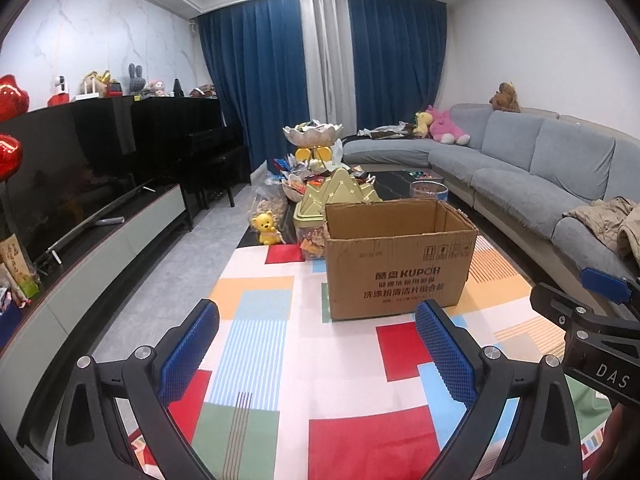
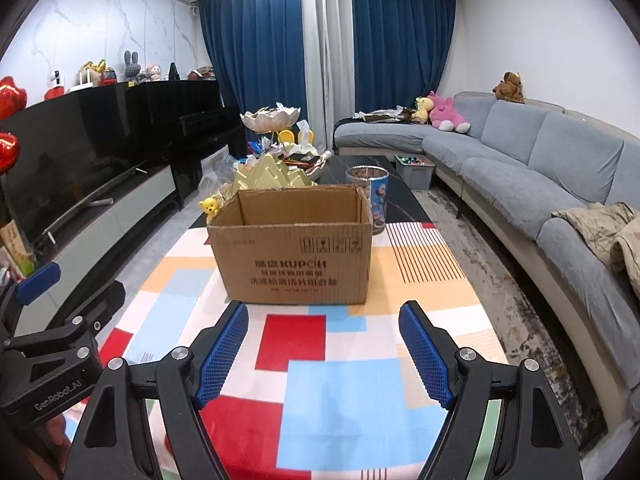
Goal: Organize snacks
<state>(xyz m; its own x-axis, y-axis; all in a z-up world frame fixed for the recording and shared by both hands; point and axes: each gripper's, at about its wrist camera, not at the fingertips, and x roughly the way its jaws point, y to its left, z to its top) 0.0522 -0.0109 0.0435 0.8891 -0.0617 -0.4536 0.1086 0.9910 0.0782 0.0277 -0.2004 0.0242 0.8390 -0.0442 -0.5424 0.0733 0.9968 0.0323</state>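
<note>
Cardboard box (image 2: 294, 242) sits open-topped ahead of my right gripper (image 2: 323, 354), near, not touching; ahead-right of my left gripper (image 1: 318, 354). Both sets of jaws spread, nothing between. Snack pile (image 1: 320, 178) beyond box.

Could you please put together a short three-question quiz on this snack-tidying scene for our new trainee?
1. True or false: the cardboard box stands open on the patterned cloth.
2. Which toy sits beside the table's left edge in the left wrist view? A) a pink plush B) a yellow bear C) a grey rabbit
3. What do the left gripper and the right gripper each hold?

Key:
1. True.
2. B.
3. Nothing; both are open and empty, short of the box.
</note>
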